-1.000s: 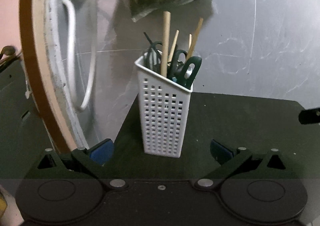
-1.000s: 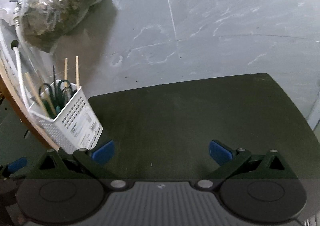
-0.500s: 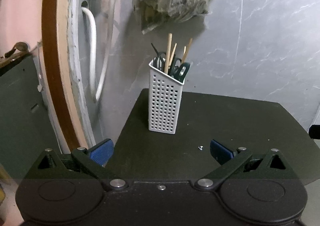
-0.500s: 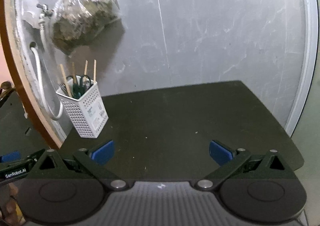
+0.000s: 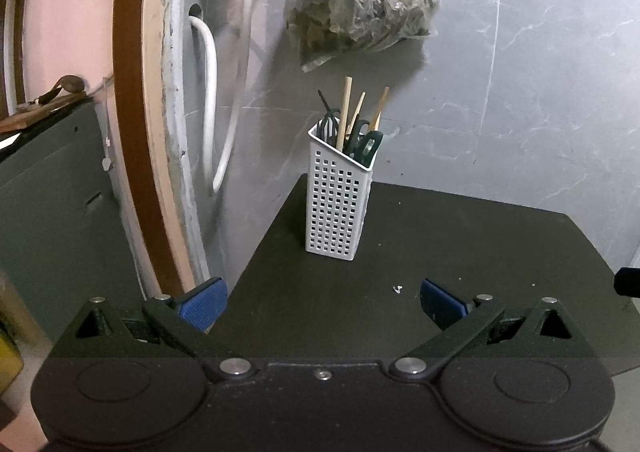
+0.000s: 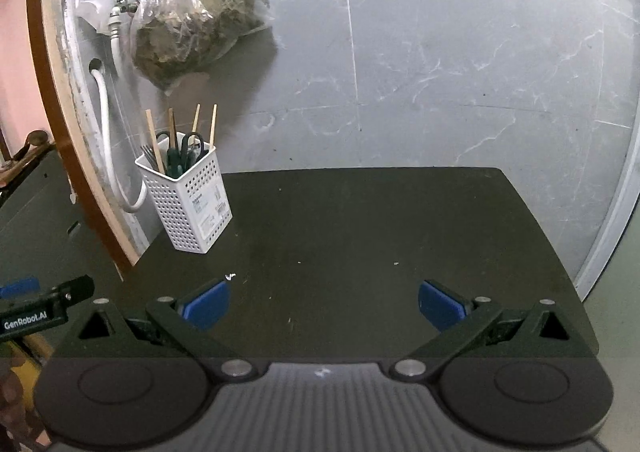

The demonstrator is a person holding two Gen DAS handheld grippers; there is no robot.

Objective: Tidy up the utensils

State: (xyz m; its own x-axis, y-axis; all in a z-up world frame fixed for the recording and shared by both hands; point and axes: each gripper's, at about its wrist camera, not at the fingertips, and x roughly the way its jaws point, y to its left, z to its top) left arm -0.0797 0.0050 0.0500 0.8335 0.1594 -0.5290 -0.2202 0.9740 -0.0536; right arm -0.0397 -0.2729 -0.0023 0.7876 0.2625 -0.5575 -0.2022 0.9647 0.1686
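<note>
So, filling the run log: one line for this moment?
left gripper: open, empty | right gripper: open, empty | caddy: upright, utensils inside | table

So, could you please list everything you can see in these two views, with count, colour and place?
White perforated plastic utensil holder: one, white, upright at the table's far left corner.
Wooden chopsticks: about four, tan, standing in the holder.
Dark-handled scissors: at least one pair, dark green, in the holder.
Black table top: one, black, otherwise bare but for specks.
Clear plastic bag of dried leaves: one, brownish, hanging on the grey wall.
Tap with white hose: one, left of the bag.
Left hand-held gripper: one, black with blue pads, open, empty.
Right hand-held gripper: one, same colours, open, empty.
</note>
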